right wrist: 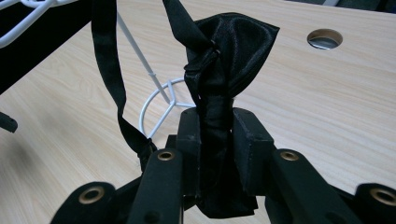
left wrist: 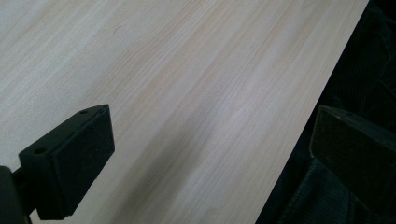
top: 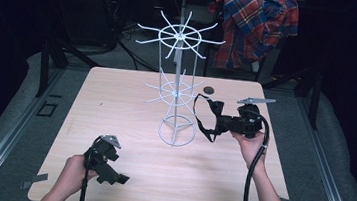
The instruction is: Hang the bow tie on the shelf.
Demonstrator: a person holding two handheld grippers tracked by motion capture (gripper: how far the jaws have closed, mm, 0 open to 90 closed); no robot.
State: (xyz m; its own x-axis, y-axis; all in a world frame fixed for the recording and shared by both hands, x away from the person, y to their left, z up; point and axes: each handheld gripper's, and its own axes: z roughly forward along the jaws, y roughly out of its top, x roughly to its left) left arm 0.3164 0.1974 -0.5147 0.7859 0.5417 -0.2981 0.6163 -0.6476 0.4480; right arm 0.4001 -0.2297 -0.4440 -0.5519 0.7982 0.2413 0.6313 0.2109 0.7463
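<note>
The left gripper (top: 117, 176) hovered low over the near-left table (top: 115, 109) with jaws spread and nothing between them. To its right, past the wire stand (top: 178, 88), the right gripper (right wrist: 215, 140) had its jaws pressed on the bow tie (right wrist: 224, 60), which stood up between the pads, held above the table right of the stand's base, strap (right wrist: 109, 74) trailing loose. Judged light, limp and slippery satin; best pinched at the bunched middle, as here.

Bow tie's (right wrist: 224, 93) lower end hidden between clamped jaws; strap (right wrist: 109, 74) cut off above.
</note>
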